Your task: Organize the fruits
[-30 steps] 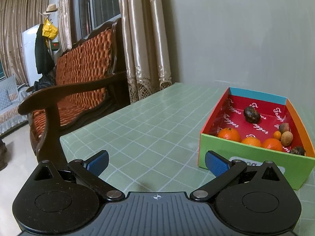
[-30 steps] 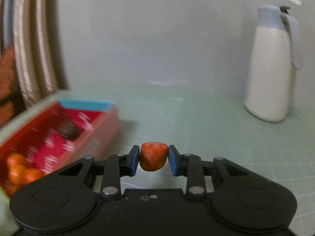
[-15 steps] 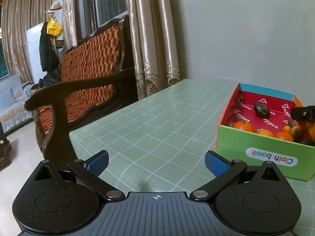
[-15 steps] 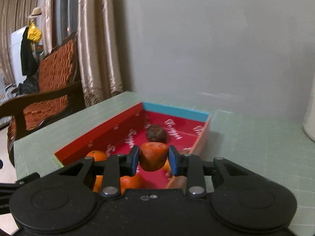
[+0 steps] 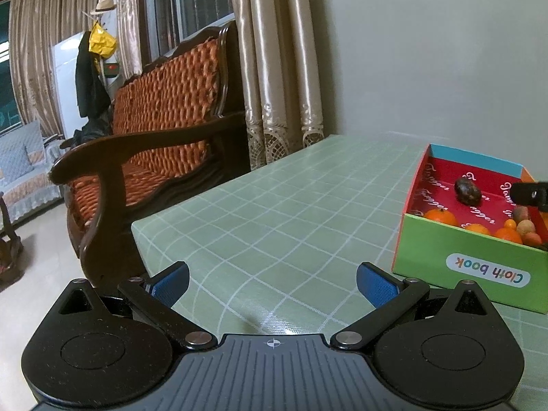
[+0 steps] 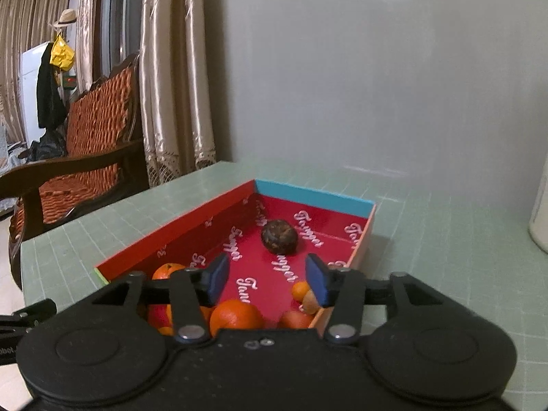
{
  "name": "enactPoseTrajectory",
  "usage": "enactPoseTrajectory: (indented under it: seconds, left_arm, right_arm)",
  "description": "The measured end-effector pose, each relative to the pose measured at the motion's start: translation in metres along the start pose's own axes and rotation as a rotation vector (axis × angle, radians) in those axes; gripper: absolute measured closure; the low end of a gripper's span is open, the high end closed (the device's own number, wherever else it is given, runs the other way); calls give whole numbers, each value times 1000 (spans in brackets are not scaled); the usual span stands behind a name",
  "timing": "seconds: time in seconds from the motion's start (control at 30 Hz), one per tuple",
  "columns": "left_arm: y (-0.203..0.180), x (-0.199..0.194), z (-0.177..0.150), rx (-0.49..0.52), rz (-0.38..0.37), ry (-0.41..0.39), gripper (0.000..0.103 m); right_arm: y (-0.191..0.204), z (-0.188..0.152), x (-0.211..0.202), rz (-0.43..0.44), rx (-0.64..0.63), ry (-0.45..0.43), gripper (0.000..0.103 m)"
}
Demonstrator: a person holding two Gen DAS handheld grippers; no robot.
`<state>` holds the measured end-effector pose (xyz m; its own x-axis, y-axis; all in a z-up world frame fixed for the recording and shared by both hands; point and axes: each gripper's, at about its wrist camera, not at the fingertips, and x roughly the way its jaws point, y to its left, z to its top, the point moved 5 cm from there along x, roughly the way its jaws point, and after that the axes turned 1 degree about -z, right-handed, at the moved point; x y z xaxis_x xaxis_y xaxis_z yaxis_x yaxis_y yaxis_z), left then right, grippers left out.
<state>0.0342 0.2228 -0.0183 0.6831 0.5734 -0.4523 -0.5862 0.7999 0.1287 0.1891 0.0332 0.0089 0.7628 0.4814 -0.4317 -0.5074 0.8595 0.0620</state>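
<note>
The left wrist view alone shows the box's (image 5: 469, 257) green near wall, printed "Cloth book", at the right of the frame, with the right tool's tip (image 5: 531, 194) poking in over it from the right edge; the left tool (image 5: 272, 282) sits low in the frame over the green checked table (image 5: 291, 205), jaws wide apart and holding nothing; the right wrist view looks straight down into the box's red floor, where a dark brown fruit (image 6: 279, 236) lies alone toward the blue far wall, and oranges (image 6: 236, 316) and smaller fruits crowd the near end; the right tool (image 6: 267, 279) hangs above them, jaws opening, nothing between the pads.
</note>
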Motion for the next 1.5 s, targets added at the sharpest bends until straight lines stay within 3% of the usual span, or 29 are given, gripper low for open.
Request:
enactPoseTrajectory:
  seconds: [0.07,0.17,0.3,0.37,0.47,0.67,0.9,1.2,1.5]
  left_arm:
    - [-1,-1,0,8,-2,-6,0]
    - [-4,-2,1,13,-16,-9,0]
    - [-8,-9,3,12,-40,-28,0]
    - [-11,-15,4,21,-56,-44,0]
    - [-19,-22,5,61,-113,-33,0]
    - [-32,-70,9,118,-239,-20,0]
    - [-34,-133,15,136,-360,3,0]
    - [-18,-171,20,86,-411,32,0]
    - [-17,-178,27,98,-378,-5,0]
  right_arm:
    - [-3,2,-4,-13,8,-14,35]
    - [-8,3,-11,-27,19,-29,35]
    - [-13,1,-30,-73,34,-48,17]
    - [-17,-2,-42,-104,41,-57,16]
    - [-24,-12,-65,-153,81,-47,1]
    - [-39,-41,-116,-233,174,4,0]
    - [-30,-54,-176,-258,242,21,0]
    - [-15,-46,-226,-296,234,-48,0]
    - [-17,-36,-238,-296,238,-82,0]
